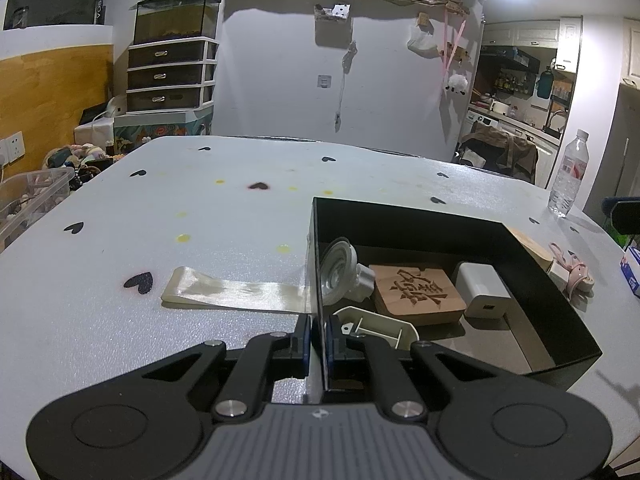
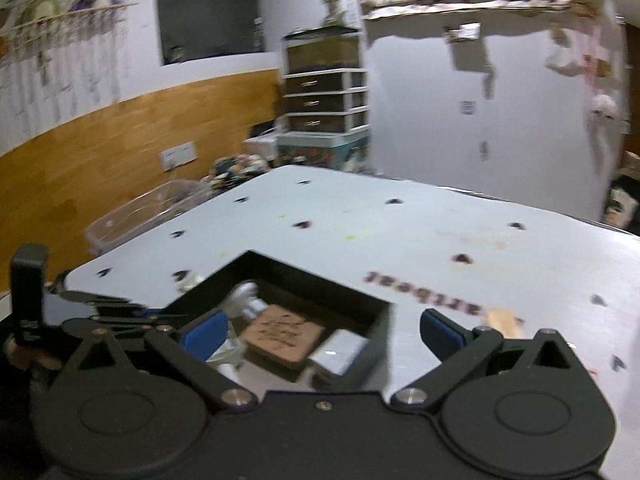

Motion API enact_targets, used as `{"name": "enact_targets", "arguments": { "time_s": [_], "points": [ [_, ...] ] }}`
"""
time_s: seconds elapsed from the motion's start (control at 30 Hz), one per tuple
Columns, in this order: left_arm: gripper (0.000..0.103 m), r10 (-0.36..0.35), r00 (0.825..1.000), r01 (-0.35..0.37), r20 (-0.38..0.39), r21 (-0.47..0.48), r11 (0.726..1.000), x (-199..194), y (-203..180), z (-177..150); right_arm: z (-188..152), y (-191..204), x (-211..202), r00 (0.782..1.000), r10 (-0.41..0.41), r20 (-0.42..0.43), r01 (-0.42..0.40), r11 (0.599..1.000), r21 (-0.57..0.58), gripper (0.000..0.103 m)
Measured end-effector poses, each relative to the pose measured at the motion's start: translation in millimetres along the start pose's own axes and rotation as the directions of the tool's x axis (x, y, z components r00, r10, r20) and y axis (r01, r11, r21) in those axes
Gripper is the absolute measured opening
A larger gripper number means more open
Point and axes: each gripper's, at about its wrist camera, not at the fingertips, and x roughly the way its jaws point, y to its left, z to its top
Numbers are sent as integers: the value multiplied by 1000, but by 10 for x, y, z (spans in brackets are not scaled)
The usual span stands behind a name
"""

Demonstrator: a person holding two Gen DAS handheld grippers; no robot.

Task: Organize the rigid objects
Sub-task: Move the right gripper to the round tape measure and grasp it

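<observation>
left fingers (image 1: 318, 334) pinched on black box (image 1: 460, 216) wall, right fingers (image 2: 320, 334) spread wide, empty

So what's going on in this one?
A person is packing small things into a black box on the table. The left gripper is shut on the box's left wall, steadying it. The right gripper hangs open and empty over the box. Inside lie a wooden block, a white charger and white plastic parts. A bottle stands outside.
</observation>
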Motion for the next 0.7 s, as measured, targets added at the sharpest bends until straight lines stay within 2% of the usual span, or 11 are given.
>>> {"name": "enact_targets", "arguments": {
  "time_s": [0.17, 0.33, 0.47, 0.7],
  "points": [
    [7, -2, 1000, 2, 0, -1, 1000, -3, 3, 2, -100, -259, -58, 994, -107, 1, 107, 991, 75, 103],
    [7, 1, 1000, -1, -1, -1, 1000, 3, 23, -7, -247, -540, -69, 975, -223, -18, 223, 966, 127, 103],
    [7, 0, 1000, 0, -1, -1, 1000, 4, 17, -4, -388, -777, -68, 946, -323, -38, 325, 930, 173, 103],
    [7, 0, 1000, 0, -1, -1, 1000, 3, 18, -4, -639, -1177, -63, 897, -433, -83, 439, 856, 273, 103]
  ]
}}
